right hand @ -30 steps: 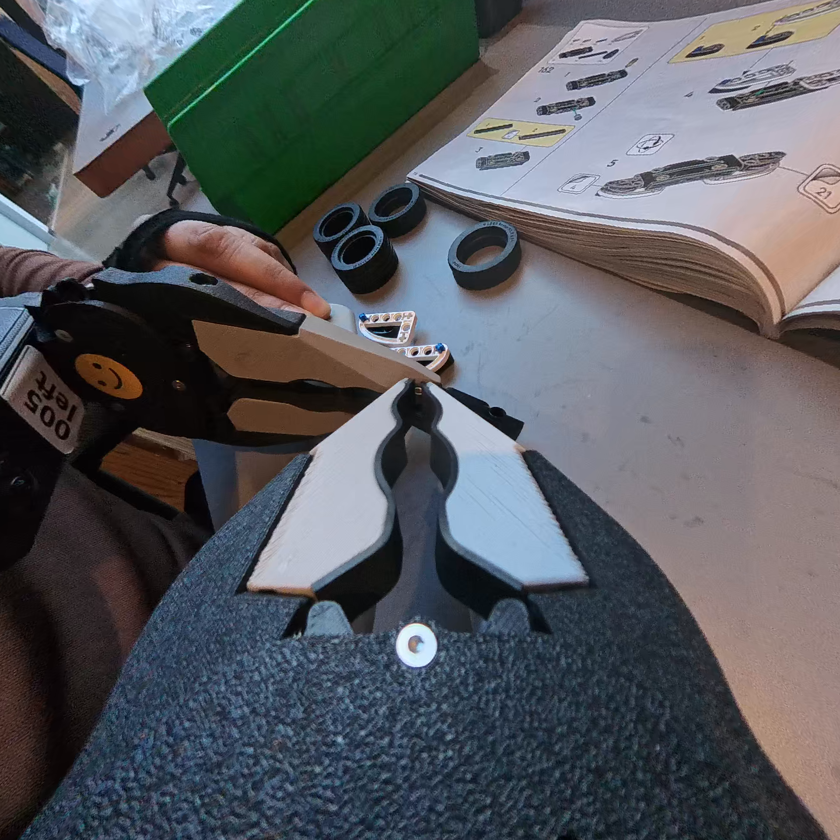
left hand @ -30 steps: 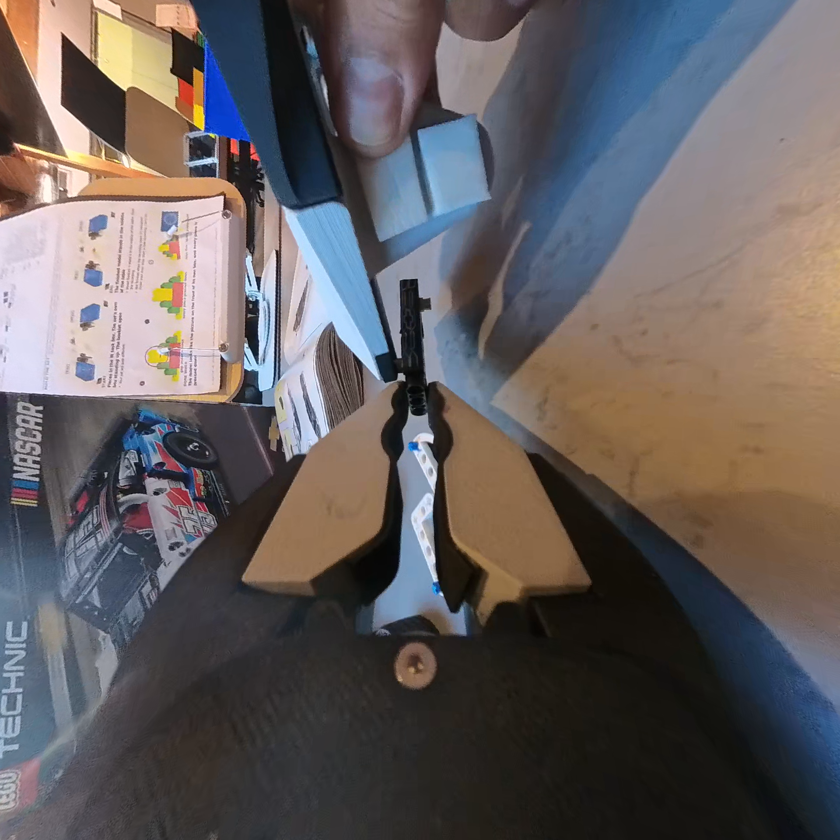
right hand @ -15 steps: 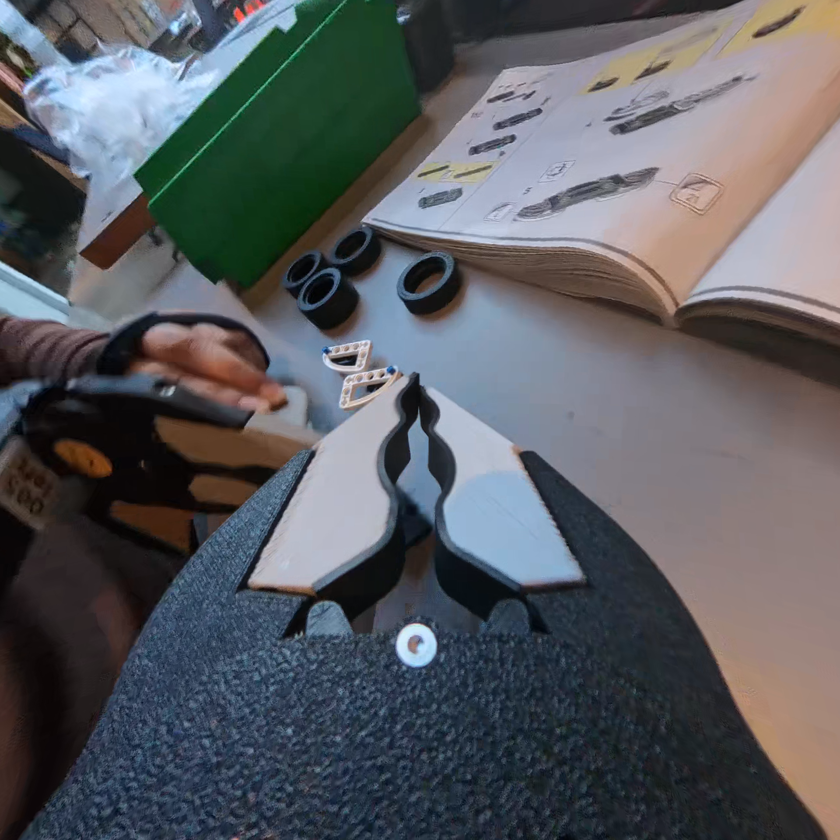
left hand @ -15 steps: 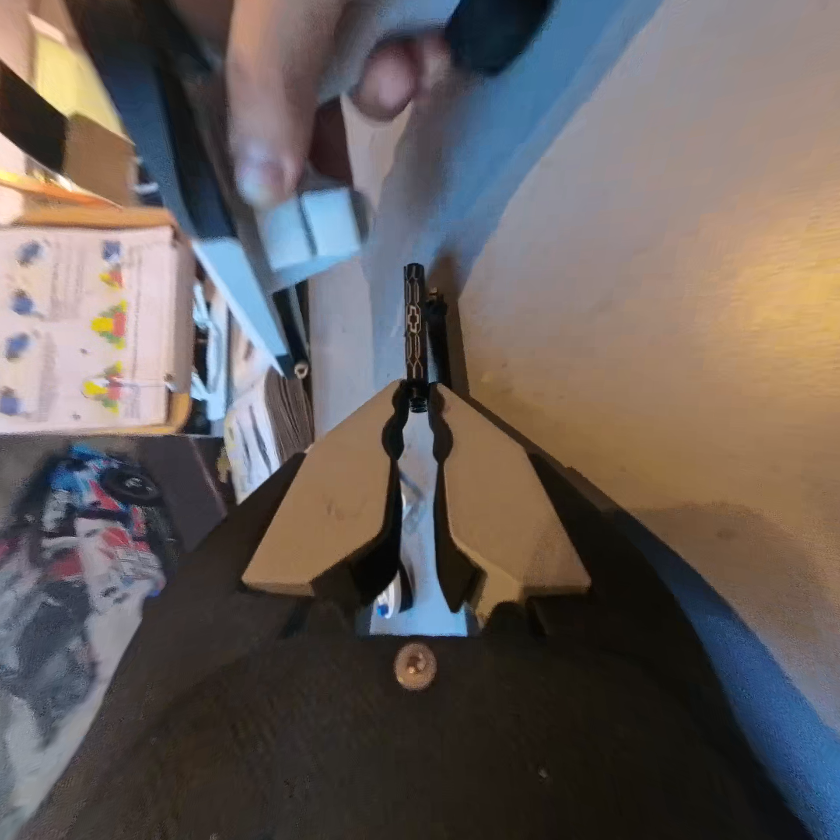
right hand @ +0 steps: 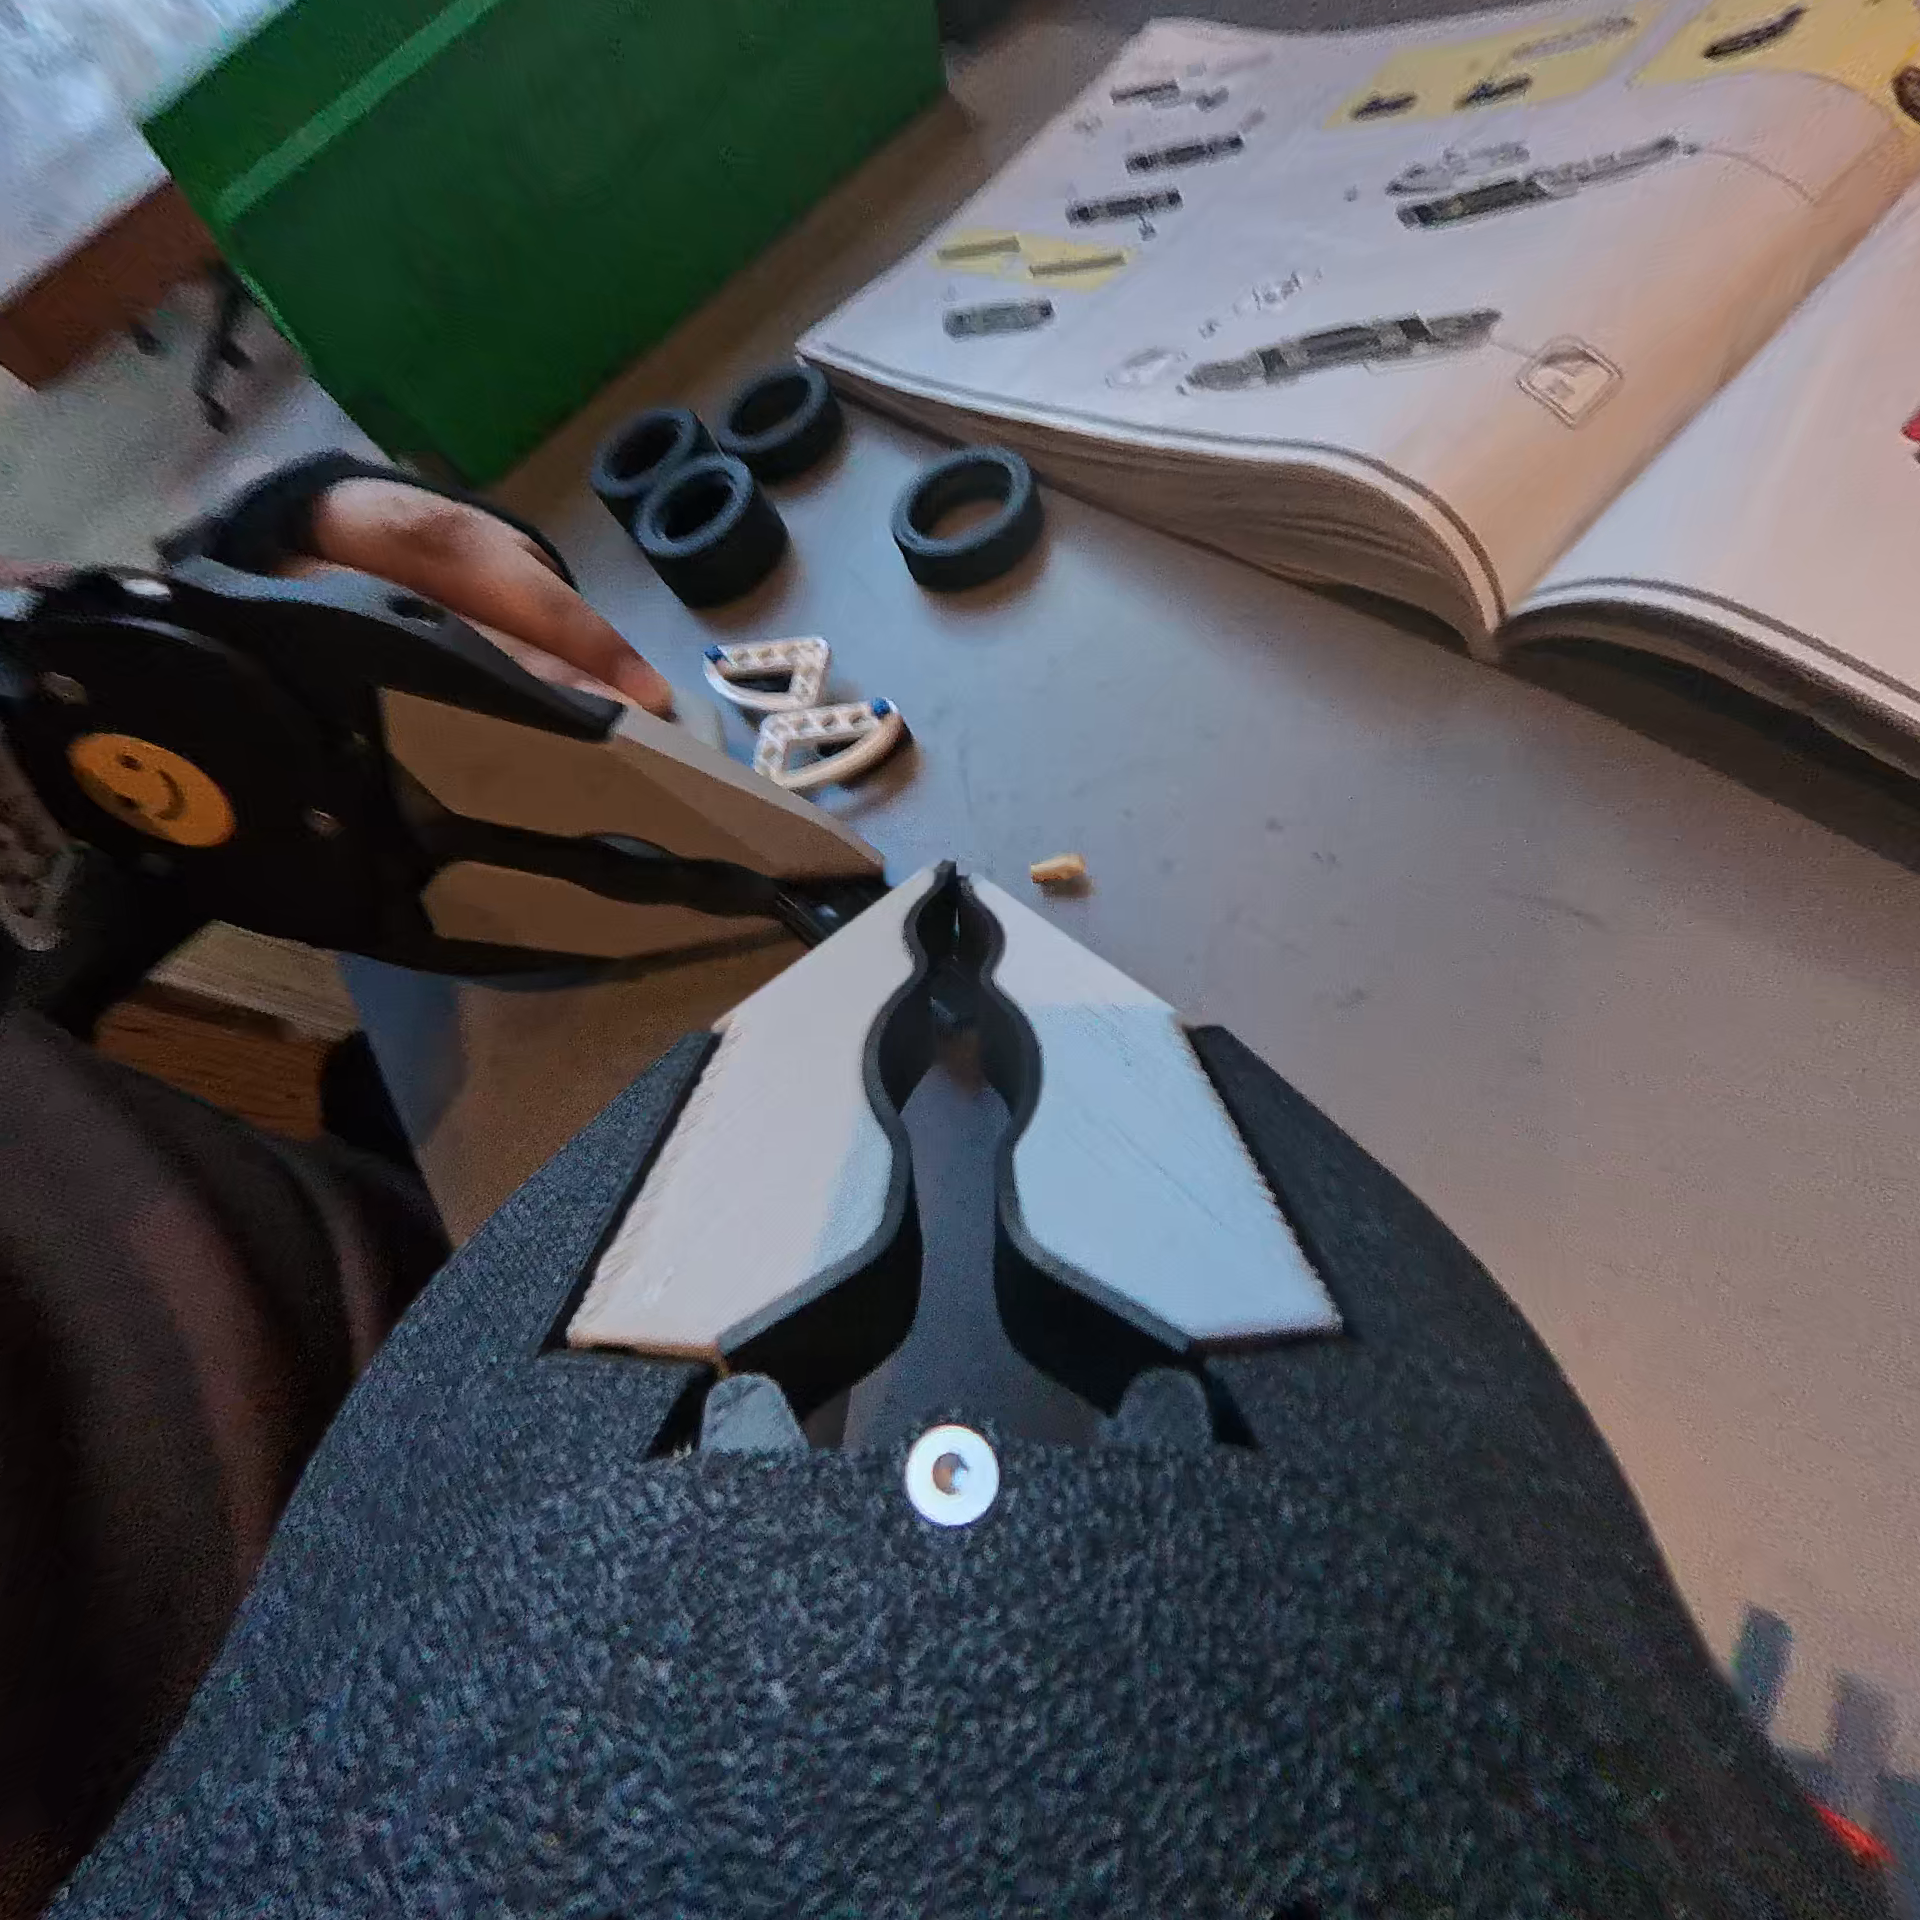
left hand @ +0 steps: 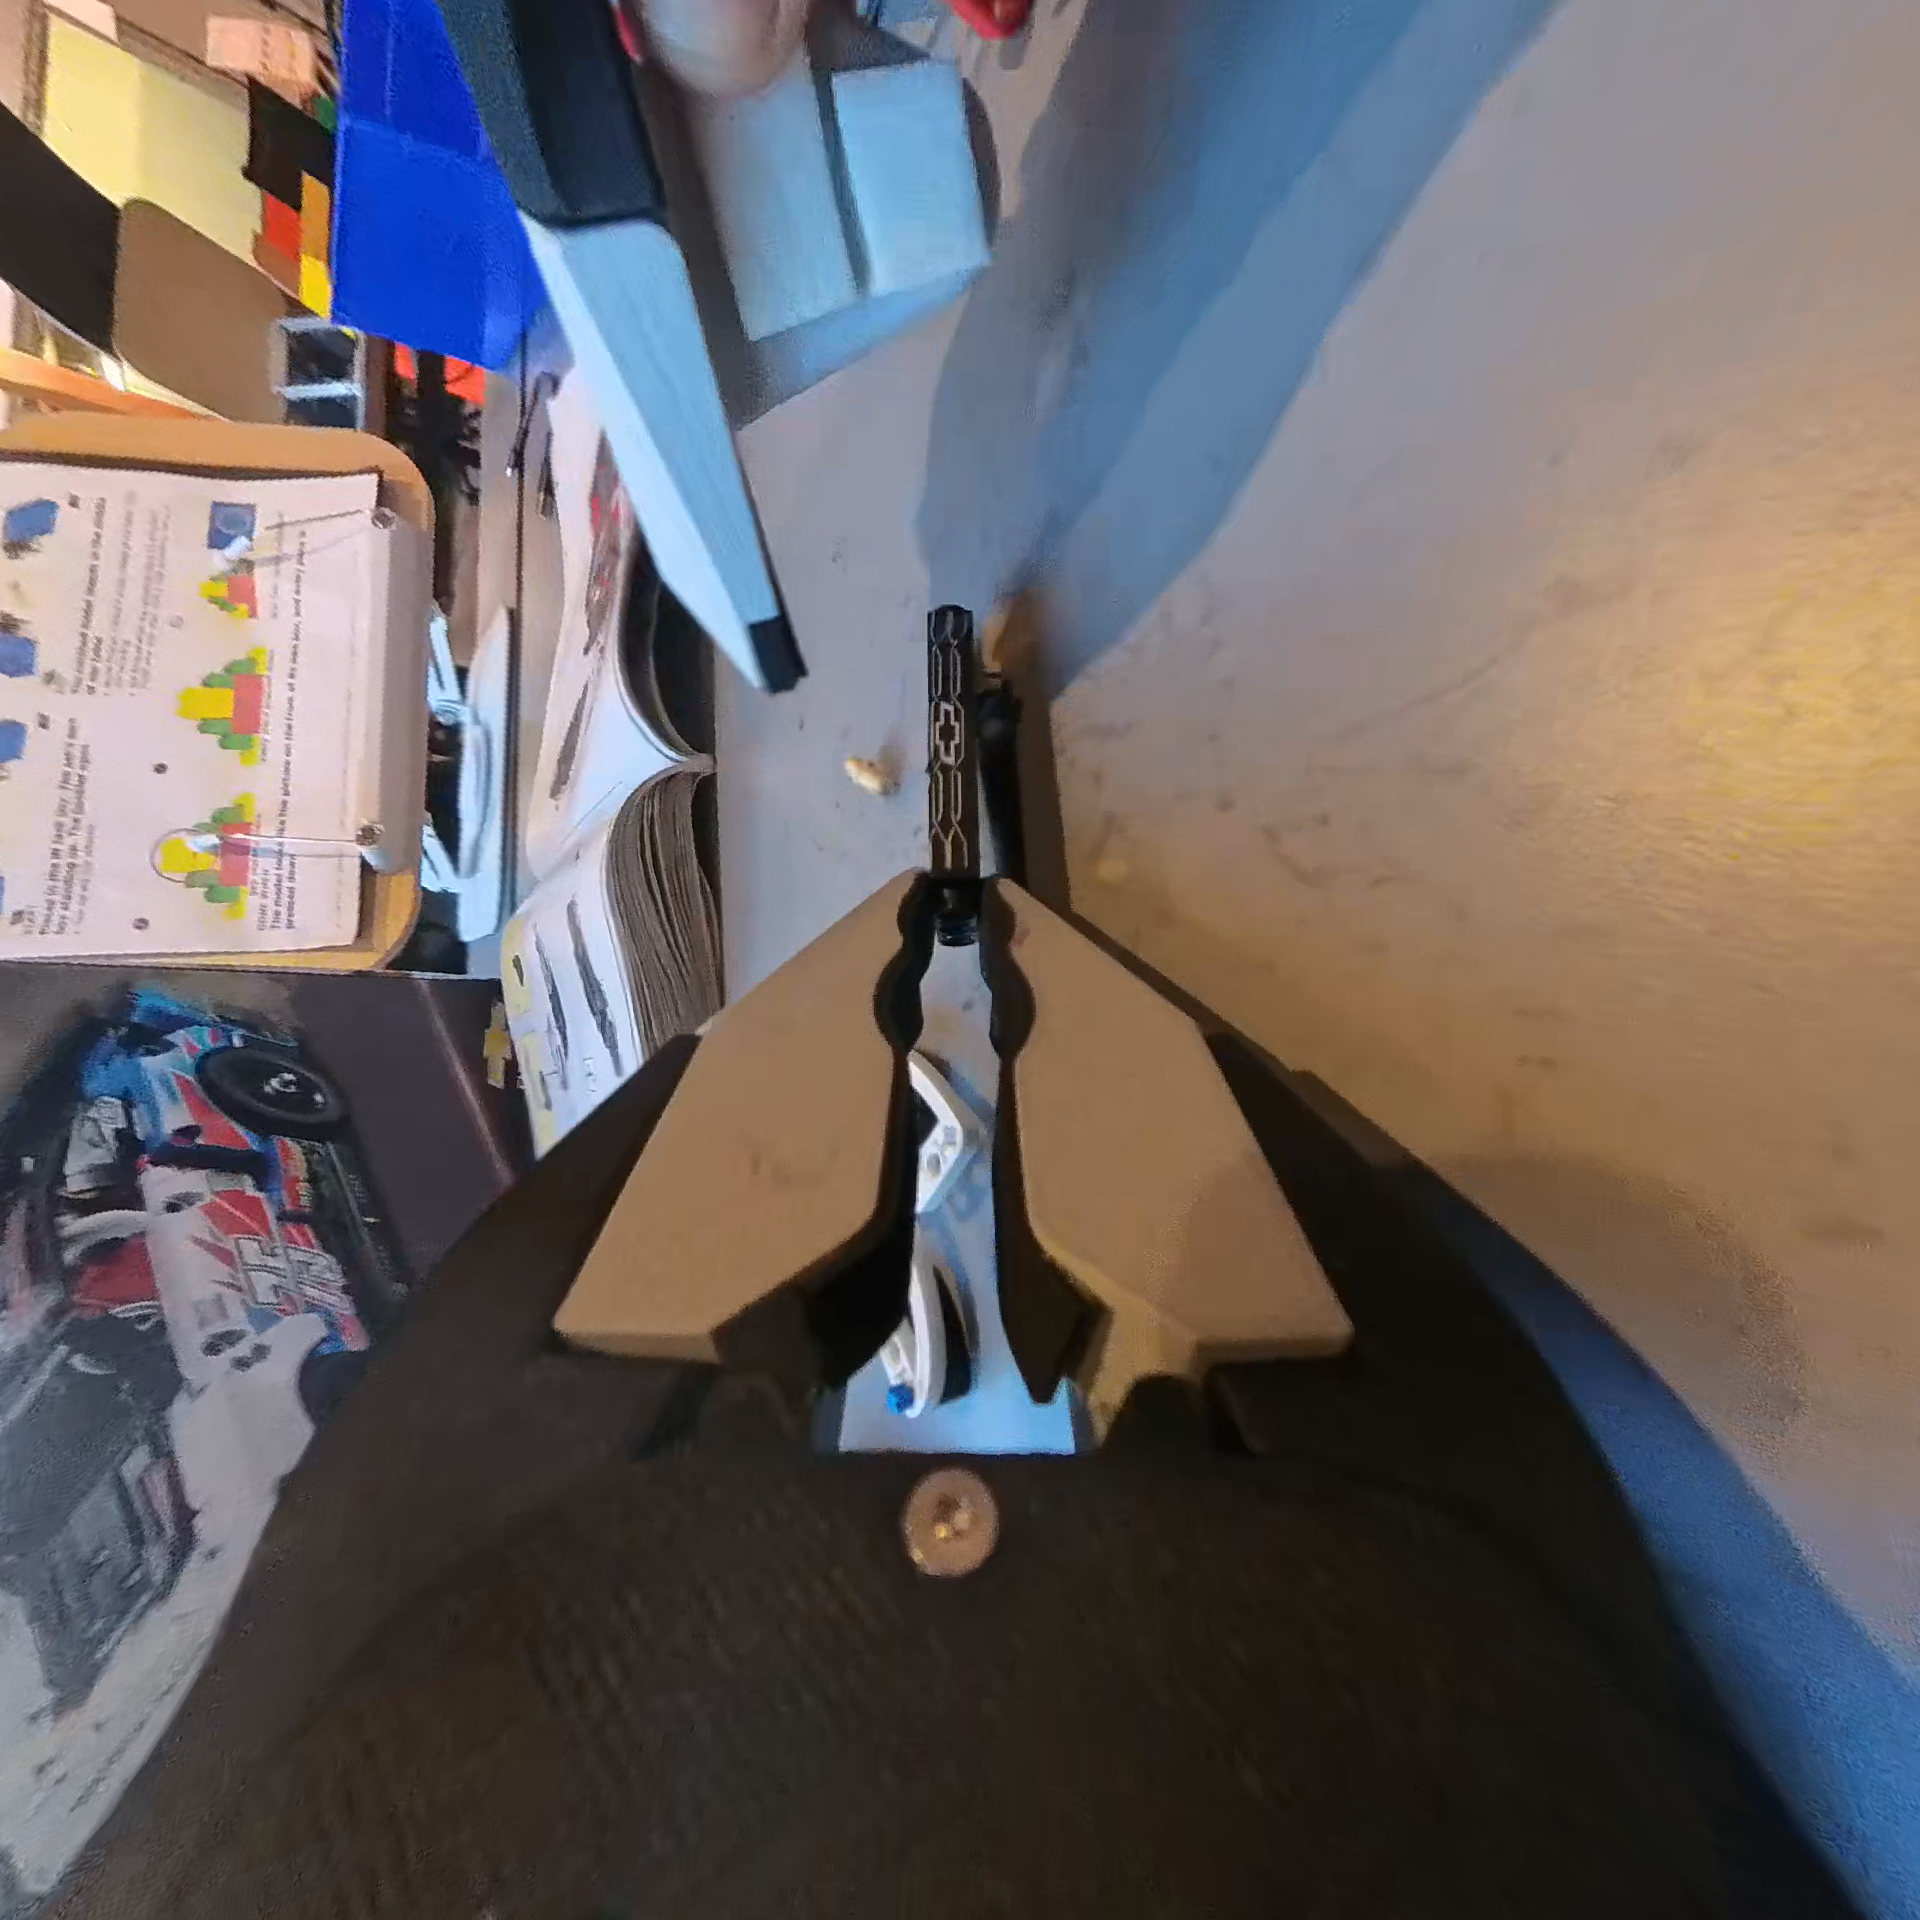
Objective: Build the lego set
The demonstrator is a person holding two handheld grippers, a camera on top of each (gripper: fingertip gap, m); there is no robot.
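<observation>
The left gripper [left hand: 954,902] had its tan, flat-faced fingers [left hand: 1122,1122] clamped on the stub end of a slim black bar [left hand: 954,764], a stiff plastic piece with a fine pale line pattern on its face. The bar's long axis ran straight on from the fingertips, pointing away from the gripper, above the grey table [left hand: 1455,727]. Only this view showed the pattern; the right wrist view hid most of the bar behind the grippers. There the right gripper [right hand: 951,878], with pale ridged fingers [right hand: 1122,1174] in a grainy black shell, had its tips drawn together, with something small and dark between them; whether they gripped it could not be told. The left gripper's tip lay just beside them from the left, a hand [right hand: 457,561] on its black handle. Beyond the tips a small tan crumb [right hand: 1060,865] lay on the matte, scuffed table. Farther off sat two white curved panels [right hand: 800,707] with rows of holes and blue pins; the left view caught them only through the gap between its fingers. Behind them stood four black rubber tyres [right hand: 966,516], ring-shaped, three bunched and one apart. An open manual [right hand: 1351,312] lay to the right, and a green box [right hand: 540,197] stood at the back. The left view alone showed a dark set box [left hand: 208,1195] with a car picture and a printed sheet [left hand: 177,707] on a wooden board.
</observation>
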